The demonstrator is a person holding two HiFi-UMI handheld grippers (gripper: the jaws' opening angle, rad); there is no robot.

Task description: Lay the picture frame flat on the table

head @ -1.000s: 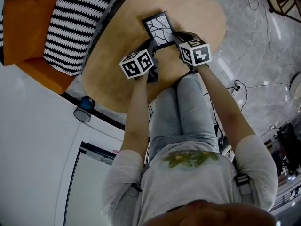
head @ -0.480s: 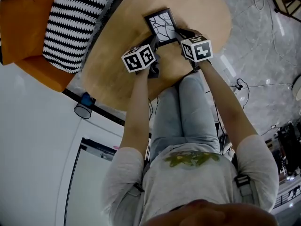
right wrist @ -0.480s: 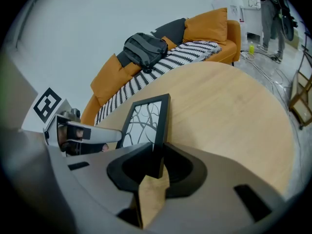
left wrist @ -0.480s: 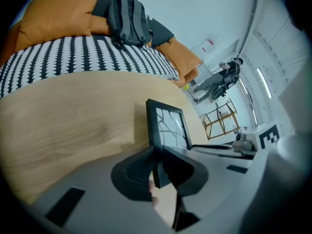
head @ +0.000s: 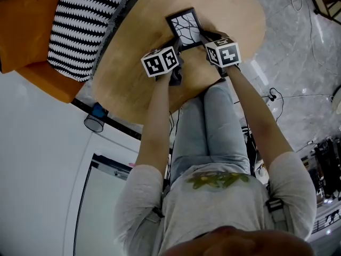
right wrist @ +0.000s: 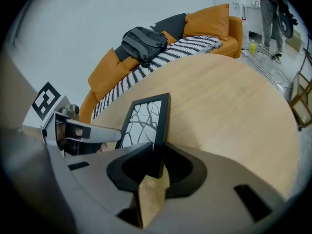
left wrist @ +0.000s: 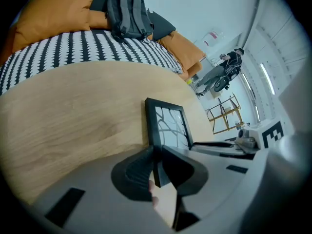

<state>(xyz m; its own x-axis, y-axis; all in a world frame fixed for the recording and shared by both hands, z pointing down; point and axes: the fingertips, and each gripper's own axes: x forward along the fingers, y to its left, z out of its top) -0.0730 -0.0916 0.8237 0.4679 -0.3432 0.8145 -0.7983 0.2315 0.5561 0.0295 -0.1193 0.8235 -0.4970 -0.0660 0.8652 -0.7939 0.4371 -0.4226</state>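
Picture frame point(head: 185, 28) sank toward wooden table point(head: 133, 68); left gripper point(head: 175, 43) and right gripper point(head: 203, 37) each pinch an edge. Striped sofa point(head: 80, 31) alongside, marble floor point(head: 298, 52).

Pale matt wood desk point(head: 133, 84), grain visible. Matt black picture frame point(head: 185, 28), glossy pane. Shiny, smooth, veined stone-look floor point(head: 287, 47). Knitted-looking black-white cloth throw point(head: 74, 31). Matt orange fabric sofa point(head: 26, 36). Grey woven-synthetic-look backpack point(left wrist: 127, 13).
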